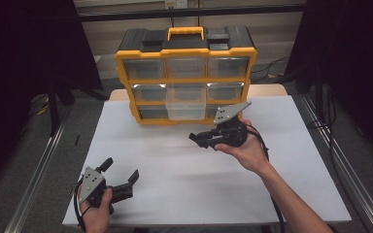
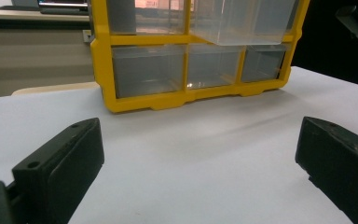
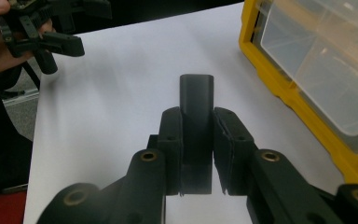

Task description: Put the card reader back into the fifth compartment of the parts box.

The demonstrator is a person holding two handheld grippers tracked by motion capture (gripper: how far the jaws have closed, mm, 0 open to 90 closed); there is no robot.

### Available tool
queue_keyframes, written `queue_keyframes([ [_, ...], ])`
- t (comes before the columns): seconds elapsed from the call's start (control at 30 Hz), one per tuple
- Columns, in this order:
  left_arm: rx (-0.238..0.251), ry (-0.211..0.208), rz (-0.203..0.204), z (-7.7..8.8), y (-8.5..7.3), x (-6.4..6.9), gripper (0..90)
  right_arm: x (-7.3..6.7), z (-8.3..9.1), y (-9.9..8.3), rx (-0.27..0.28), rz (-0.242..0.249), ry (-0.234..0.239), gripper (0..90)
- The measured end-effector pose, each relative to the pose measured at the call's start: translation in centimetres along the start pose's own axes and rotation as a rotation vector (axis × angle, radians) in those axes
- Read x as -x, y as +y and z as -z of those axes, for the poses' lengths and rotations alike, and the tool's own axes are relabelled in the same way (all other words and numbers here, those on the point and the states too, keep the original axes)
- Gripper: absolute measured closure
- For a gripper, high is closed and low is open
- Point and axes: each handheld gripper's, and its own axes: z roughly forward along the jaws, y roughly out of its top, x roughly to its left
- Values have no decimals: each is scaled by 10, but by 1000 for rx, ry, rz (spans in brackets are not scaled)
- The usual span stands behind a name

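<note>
My right gripper [image 1: 200, 139] hovers above the middle of the white table [image 1: 175, 170], pointing left, a short way in front of the organizer. It is shut on a small black rectangular block [image 3: 196, 88] that sticks out past the fingertips [image 3: 170, 126]. A yellow and black organizer [image 1: 186, 73] with clear drawers stands at the table's far edge. One clear drawer [image 1: 186, 108] in its middle column is pulled out. Near the front left corner my left gripper [image 1: 121, 170] rests open with nothing between its wide-set jaws, facing the organizer [image 2: 144, 100].
The table [image 2: 205, 154] between both grippers and the organizer is bare white. Metal rails run along the floor on either side. The pulled-out drawer [image 3: 317, 60] looks empty. A cable trails from the right gripper along the forearm.
</note>
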Motion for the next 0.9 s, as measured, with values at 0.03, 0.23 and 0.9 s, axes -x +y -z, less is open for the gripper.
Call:
queue_keyframes([
  [0.03, 1, 1, 0, 0, 0, 0, 13, 0, 1, 2, 5, 2, -2, 731],
  [0.23, -1, 2, 0, 0, 0, 0, 13, 1, 3, 11, 11, 13, -11, 731],
  [0.9, 0, 7, -4, 1, 0, -1, 13, 3, 15, 39, 24, 56, -39, 731],
])
